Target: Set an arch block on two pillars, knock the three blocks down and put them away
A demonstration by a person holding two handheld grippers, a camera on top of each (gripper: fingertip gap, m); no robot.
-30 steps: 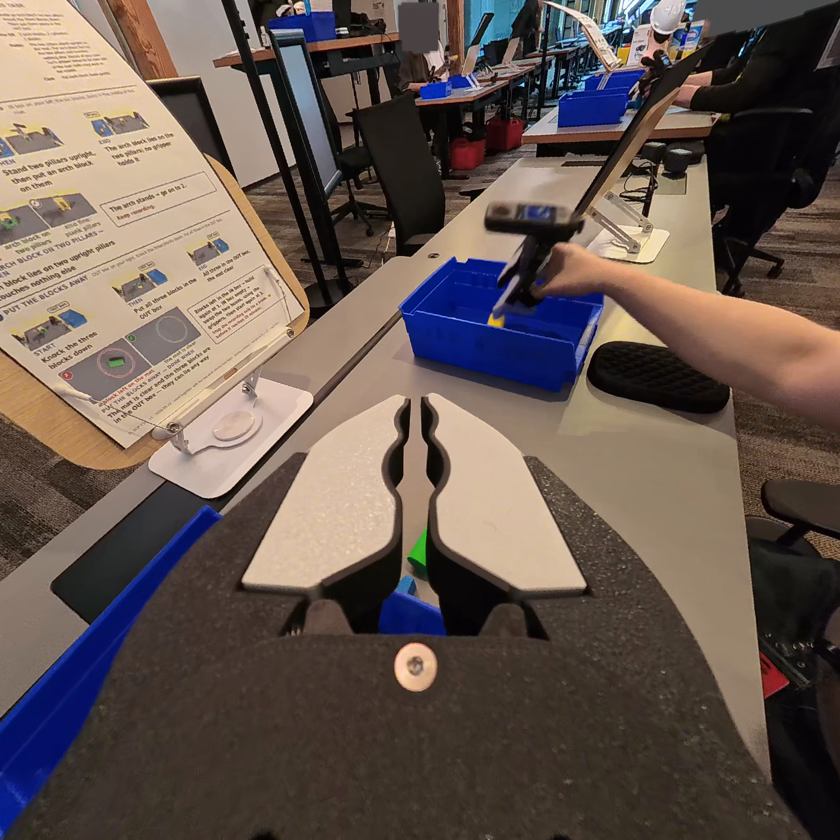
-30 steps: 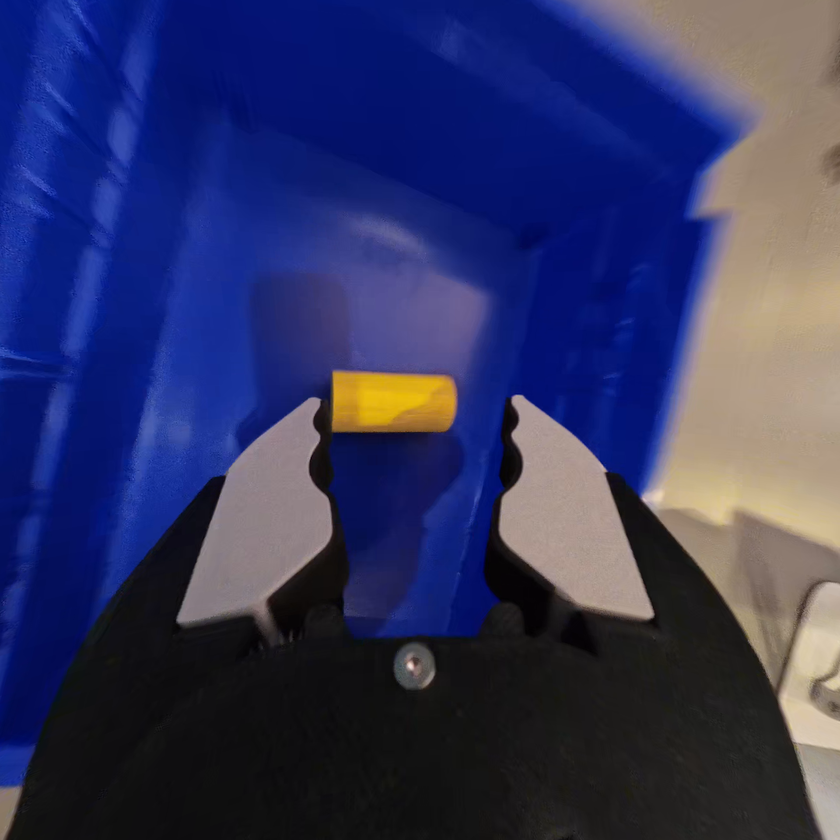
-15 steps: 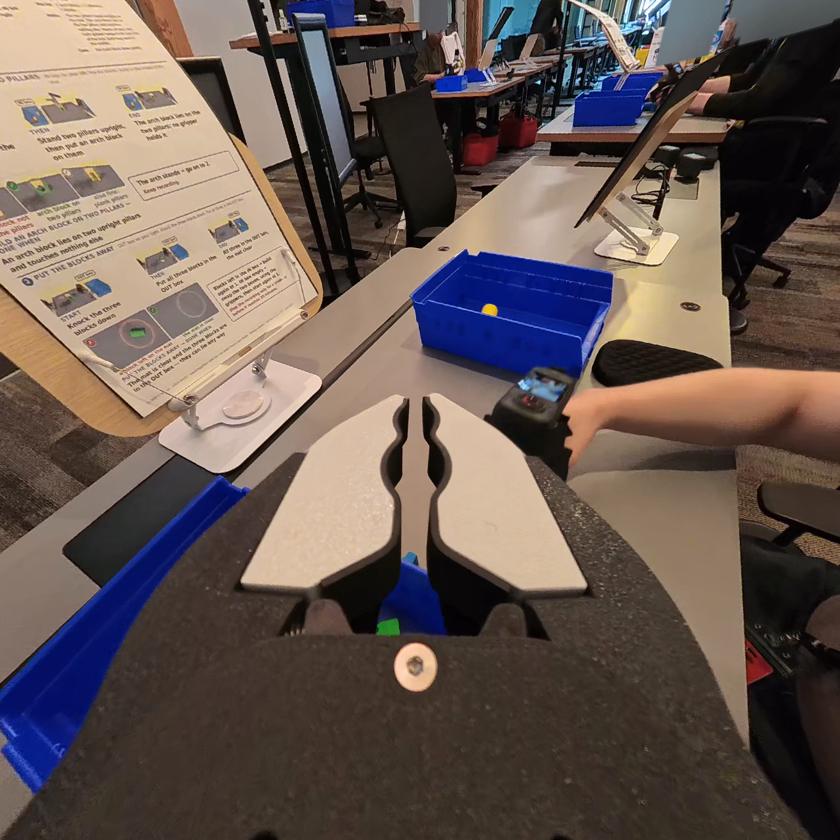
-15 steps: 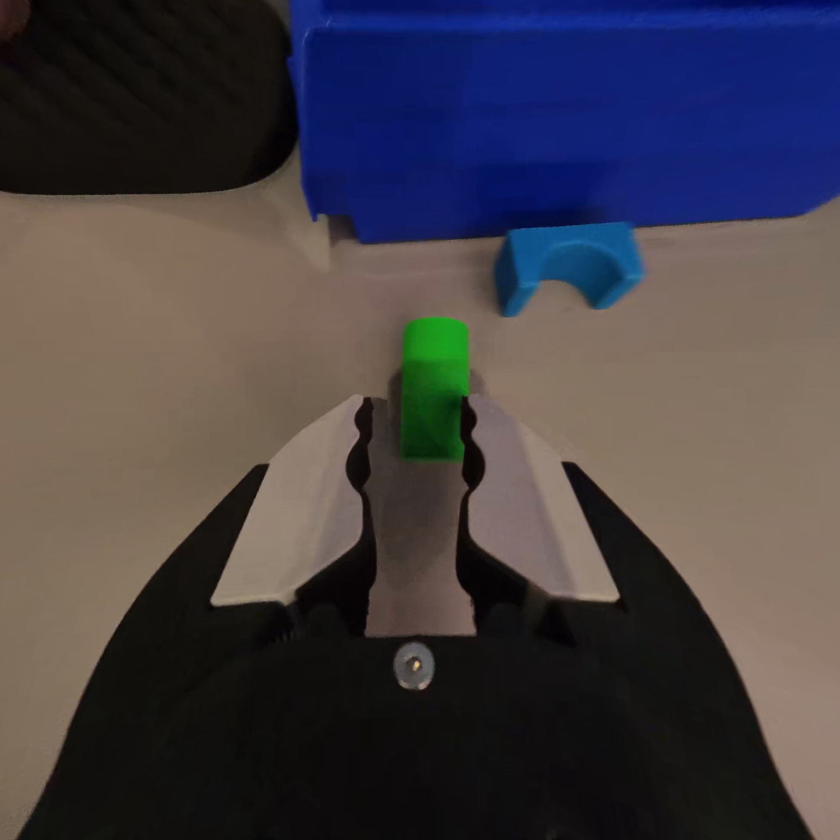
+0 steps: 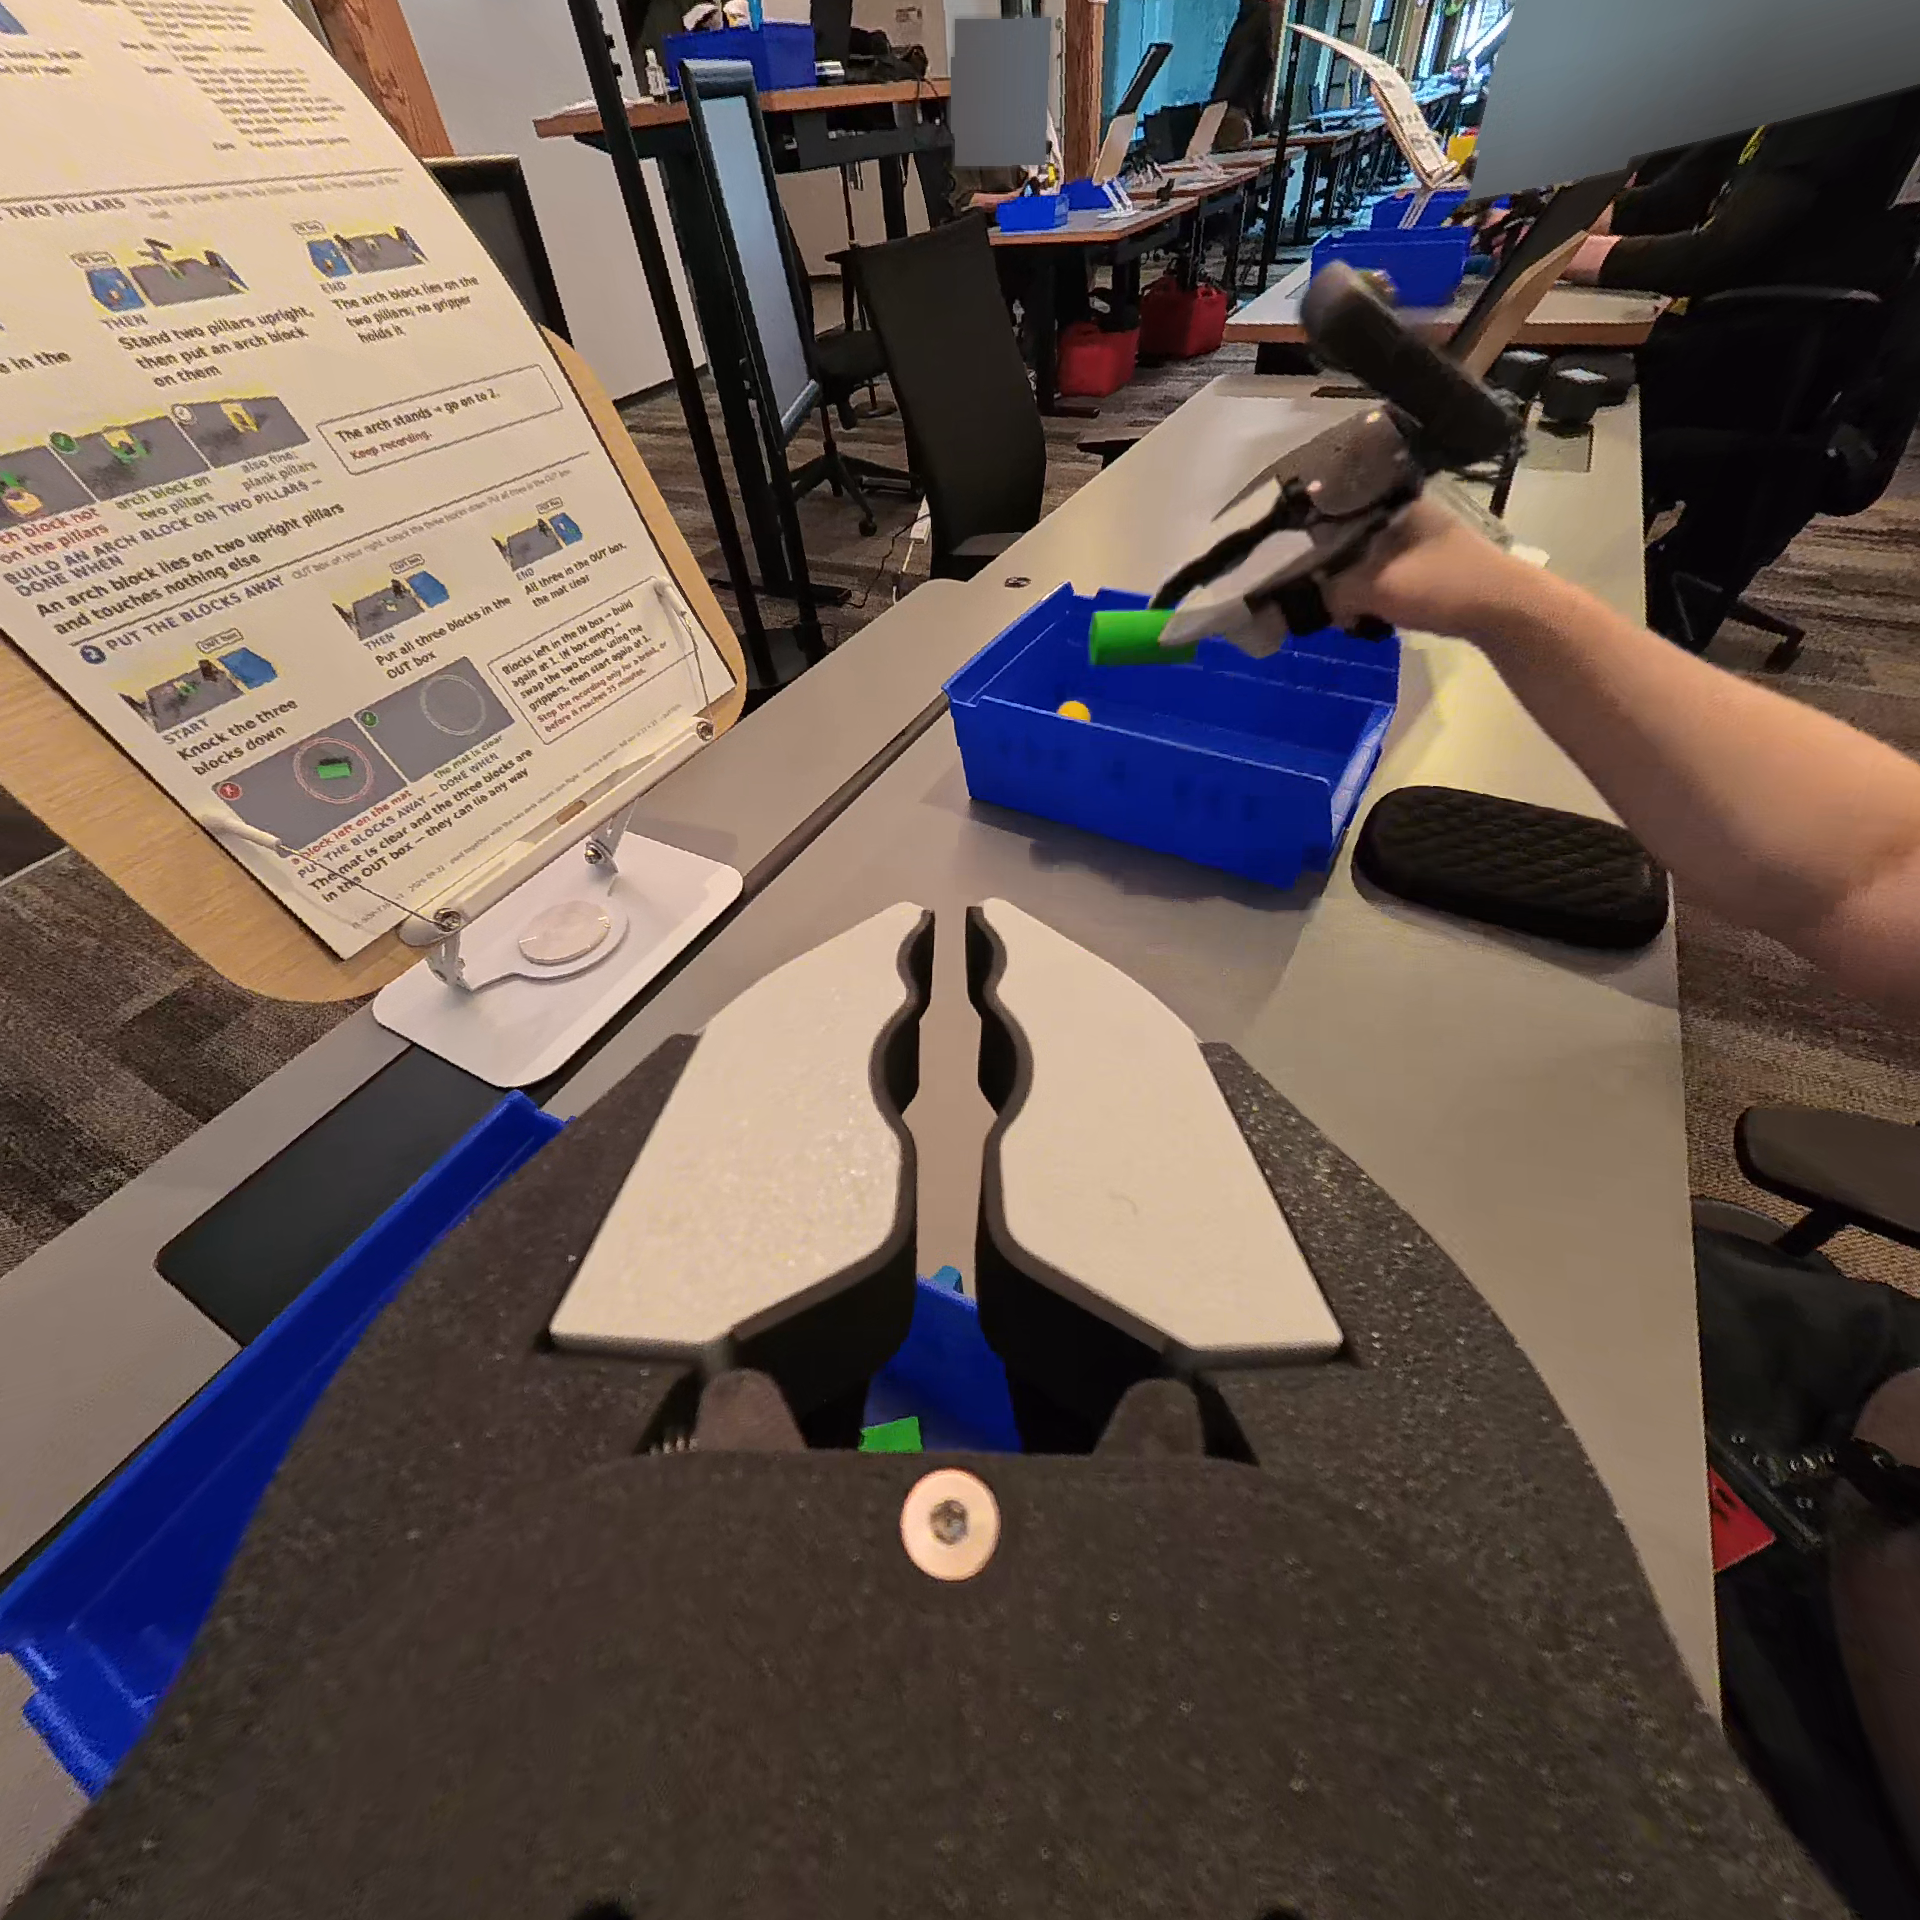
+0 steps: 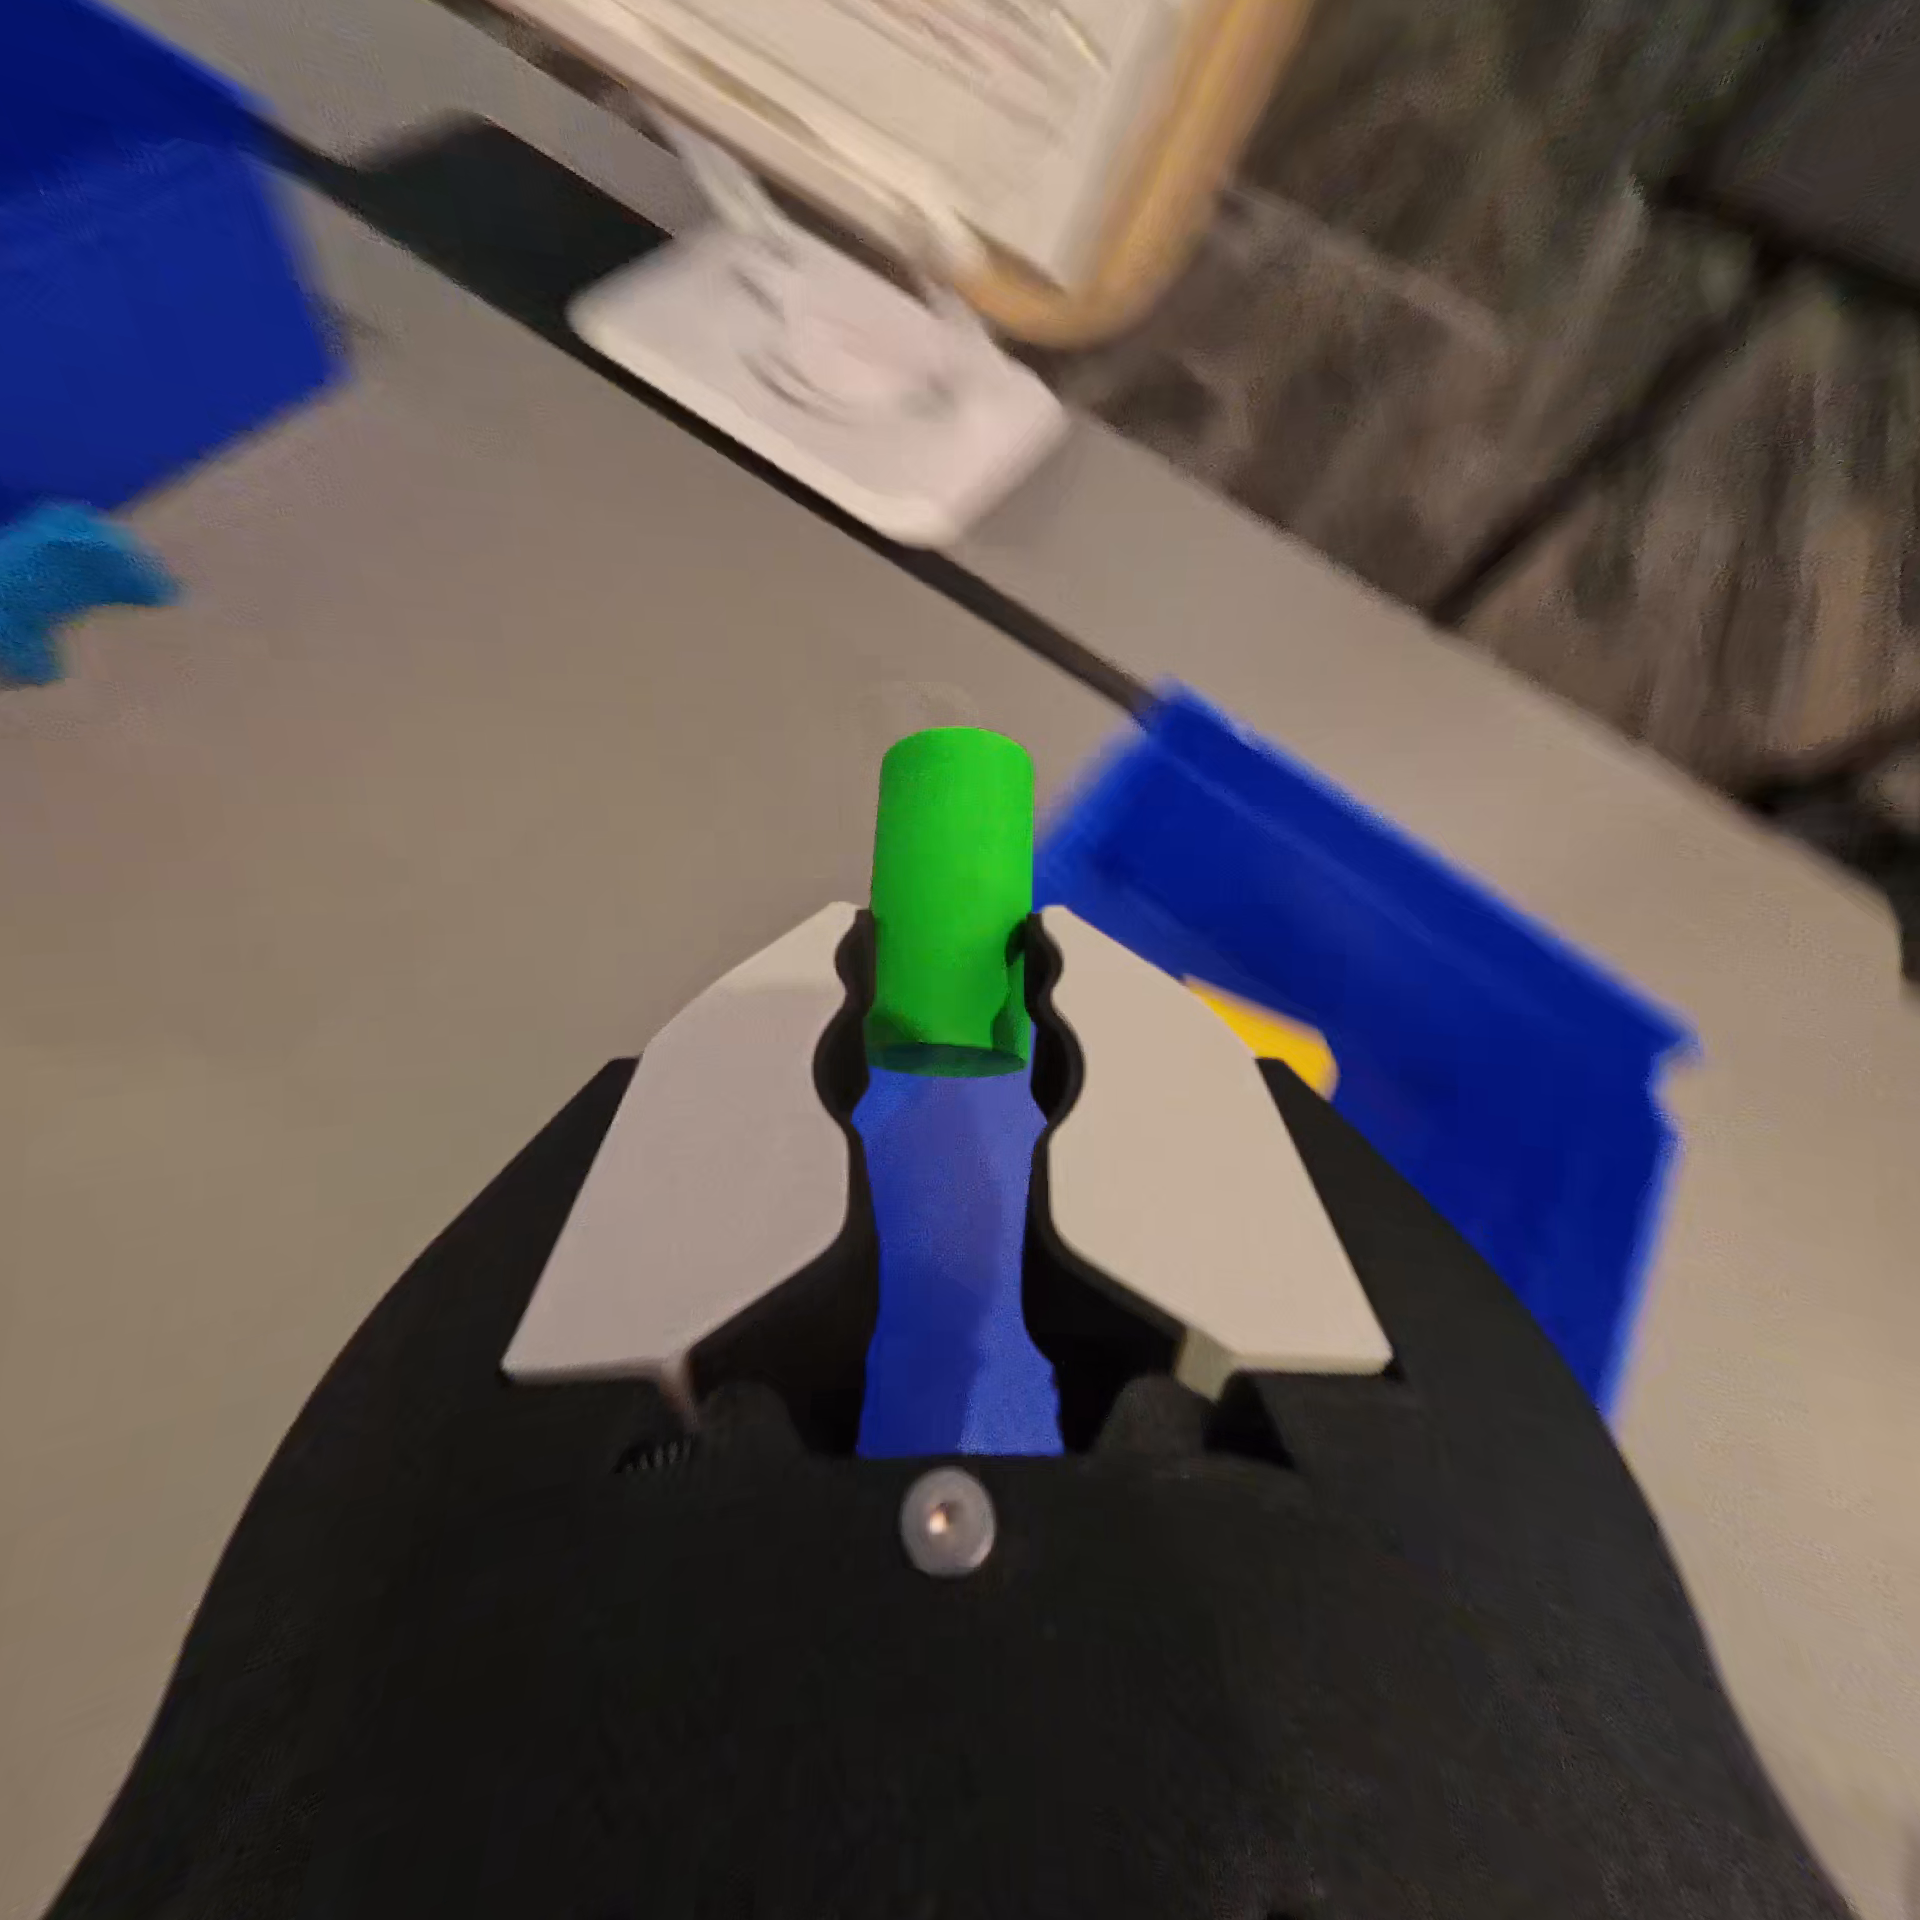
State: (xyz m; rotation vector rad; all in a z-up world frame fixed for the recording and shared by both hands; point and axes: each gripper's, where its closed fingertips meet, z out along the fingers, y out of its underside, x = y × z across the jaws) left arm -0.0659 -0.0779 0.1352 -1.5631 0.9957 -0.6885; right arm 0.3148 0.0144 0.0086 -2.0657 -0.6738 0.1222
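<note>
My right gripper point(image 6: 951, 920) is shut on a green cylinder pillar point(image 6: 951, 894) that sticks out past its fingertips. In the left wrist view it holds the green pillar point(image 5: 1138, 636) in the air above the far blue box point(image 5: 1143, 769). A yellow cylinder pillar point(image 5: 1073, 711) lies inside that box and also shows in the right wrist view point(image 6: 1273, 1029). A light blue arch block point(image 6: 62, 592) lies on the grey table by the near blue box point(image 6: 135, 343). My left gripper point(image 5: 948, 925) is shut and empty, hovering above the near end of the table.
An instruction board on a white stand point(image 5: 561, 935) is at the table's left edge. A black padded rest point(image 5: 1512, 862) lies right of the far box. The near blue box point(image 5: 260, 1351) sits under my left gripper, with a green piece point(image 5: 891, 1436) showing through the gap. About 40 centimeters separates my left fingertips from my right. The right gripper is farther from the light blue arch block point(image 6: 62, 592), some 40 centimeters, than the left, some 30 centimeters.
My right gripper left the yellow pillar in the far box, came down to the table, shut on the green pillar and carried it up over the far box. My left gripper stayed shut.
</note>
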